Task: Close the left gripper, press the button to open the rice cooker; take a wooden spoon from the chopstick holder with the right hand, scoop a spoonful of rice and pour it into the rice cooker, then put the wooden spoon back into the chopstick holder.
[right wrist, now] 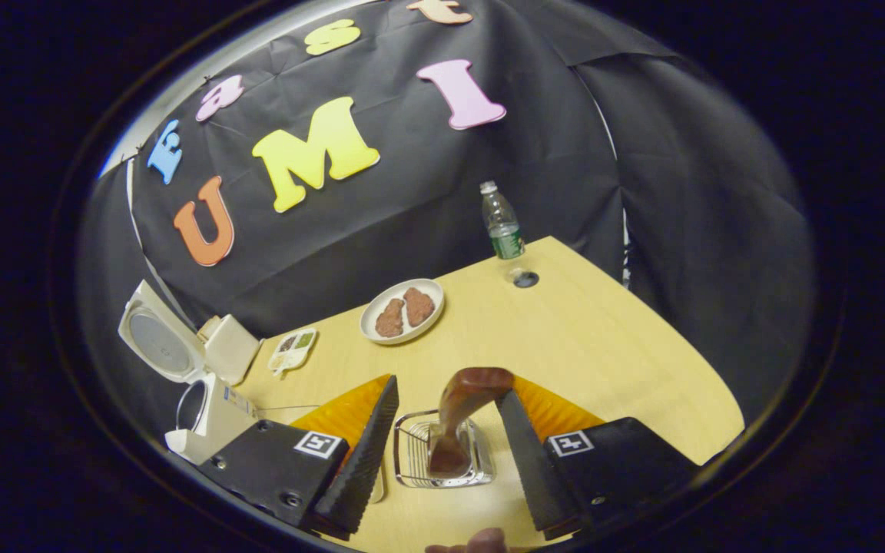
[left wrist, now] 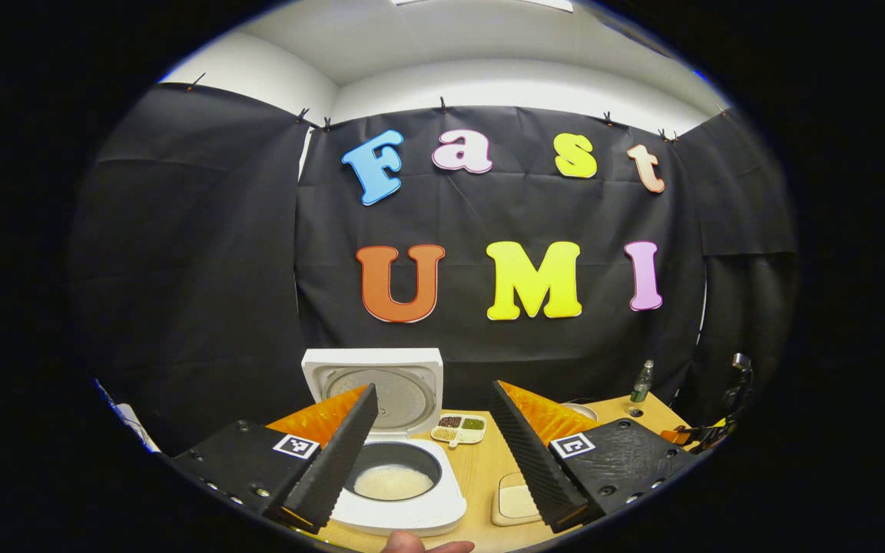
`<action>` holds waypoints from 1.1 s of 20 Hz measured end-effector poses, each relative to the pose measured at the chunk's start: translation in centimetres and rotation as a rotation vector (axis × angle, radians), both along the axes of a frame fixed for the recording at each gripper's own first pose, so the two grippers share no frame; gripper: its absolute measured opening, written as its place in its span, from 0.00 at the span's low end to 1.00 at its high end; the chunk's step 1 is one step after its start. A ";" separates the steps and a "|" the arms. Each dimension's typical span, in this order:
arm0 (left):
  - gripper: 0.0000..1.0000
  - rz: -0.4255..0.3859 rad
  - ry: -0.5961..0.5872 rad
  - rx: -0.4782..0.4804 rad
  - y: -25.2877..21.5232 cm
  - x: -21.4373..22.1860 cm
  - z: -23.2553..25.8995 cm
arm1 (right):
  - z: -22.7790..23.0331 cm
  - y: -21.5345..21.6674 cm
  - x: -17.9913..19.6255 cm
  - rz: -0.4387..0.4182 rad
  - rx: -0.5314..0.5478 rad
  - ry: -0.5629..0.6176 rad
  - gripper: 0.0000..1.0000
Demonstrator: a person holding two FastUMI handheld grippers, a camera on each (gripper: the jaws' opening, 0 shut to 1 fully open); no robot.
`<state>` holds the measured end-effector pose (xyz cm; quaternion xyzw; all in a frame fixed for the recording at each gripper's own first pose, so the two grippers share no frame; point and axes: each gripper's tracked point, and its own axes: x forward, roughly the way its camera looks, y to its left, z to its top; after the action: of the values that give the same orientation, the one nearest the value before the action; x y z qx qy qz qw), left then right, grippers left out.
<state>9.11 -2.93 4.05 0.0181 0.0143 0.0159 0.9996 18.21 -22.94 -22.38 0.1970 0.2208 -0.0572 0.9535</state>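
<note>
Hovering with fingers spread wide and empty, the right tool [right wrist: 442, 453] frames the wooden spoon [right wrist: 462, 415] standing in the chopstick holder [right wrist: 412, 461] near it; it should descend centred, then pinch the handle. The left tool [left wrist: 435, 453], also wide and empty, faces the opened rice cooker [left wrist: 400, 491].

a pale wooden table [right wrist: 611, 346] carries the open rice cooker [left wrist: 400, 476], a sectioned dish [left wrist: 459, 428], a plate [right wrist: 402, 310], a bottle [right wrist: 502, 223] and the wire chopstick holder [right wrist: 442, 459].
</note>
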 end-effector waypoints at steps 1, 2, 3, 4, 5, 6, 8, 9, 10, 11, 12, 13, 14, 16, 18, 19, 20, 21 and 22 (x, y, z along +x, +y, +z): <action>0.94 0.003 0.005 -0.014 0.2 0.5 0.0 | 1.1 -0.5 -0.5 -0.011 -0.007 -0.013 0.83; 0.94 0.001 0.013 -0.030 0.3 1.1 -0.2 | 2.2 -0.8 -1.2 -0.020 -0.018 -0.024 0.83; 0.94 -0.003 0.014 -0.041 0.5 1.6 0.0 | 3.4 -1.1 -1.9 -0.029 -0.032 -0.039 0.82; 0.94 -0.006 0.011 -0.046 0.7 2.0 0.2 | 4.7 -1.5 -2.7 -0.039 -0.049 -0.058 0.83; 0.94 -0.010 0.000 -0.044 0.9 2.6 0.8 | 6.2 -1.8 -3.5 -0.050 -0.065 -0.078 0.84; 0.94 -0.010 -0.010 -0.038 1.3 3.1 1.2 | 7.5 -1.9 -4.1 -0.059 -0.079 -0.100 0.84; 0.94 -0.010 -0.032 -0.025 2.1 4.5 1.9 | 10.5 -2.1 -5.8 -0.081 -0.110 -0.145 0.89; 0.94 -0.014 -0.037 -0.024 2.4 5.3 2.2 | 12.0 -1.9 -6.7 -0.089 -0.126 -0.168 0.90; 0.94 -0.012 -0.042 -0.023 2.8 6.1 2.5 | 13.3 -1.8 -7.7 -0.097 -0.147 -0.190 0.90; 0.93 -0.011 -0.048 -0.020 3.1 7.0 2.6 | 14.7 -1.7 -8.7 -0.111 -0.170 -0.211 0.92; 0.94 -0.011 -0.052 -0.015 3.5 8.0 2.7 | 15.9 -1.7 -9.5 -0.131 -0.191 -0.234 0.93; 0.94 -0.008 -0.050 -0.004 3.9 9.0 2.6 | 16.9 -1.5 -10.4 -0.145 -0.210 -0.250 0.95; 0.94 -0.006 -0.046 0.005 4.2 10.0 2.5 | 17.6 -1.2 -11.4 -0.158 -0.228 -0.262 0.97; 0.94 0.001 -0.041 0.021 5.1 12.4 2.3 | 18.6 -0.7 -13.3 -0.178 -0.270 -0.280 1.00; 0.94 0.014 -0.022 0.039 6.3 14.8 1.9 | 19.0 -0.5 -15.1 -0.203 -0.295 -0.284 1.00; 0.94 0.019 -0.005 0.044 6.9 15.9 1.5 | 18.8 -0.4 -16.0 -0.217 -0.301 -0.277 1.00; 0.95 0.027 0.011 0.048 7.7 17.0 1.2 | 18.4 -0.4 -16.9 -0.233 -0.298 -0.267 1.00; 0.95 0.037 0.030 0.052 8.5 18.1 0.5 | 17.8 -0.3 -17.7 -0.248 -0.292 -0.254 1.00; 0.95 0.044 0.048 0.050 9.2 19.1 0.2 | 17.1 -0.2 -18.2 -0.265 -0.284 -0.239 1.00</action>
<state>28.23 6.28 4.21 0.0429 0.0385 0.0380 0.9976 -0.04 -23.13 -5.32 0.0933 0.0683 -0.1889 0.9752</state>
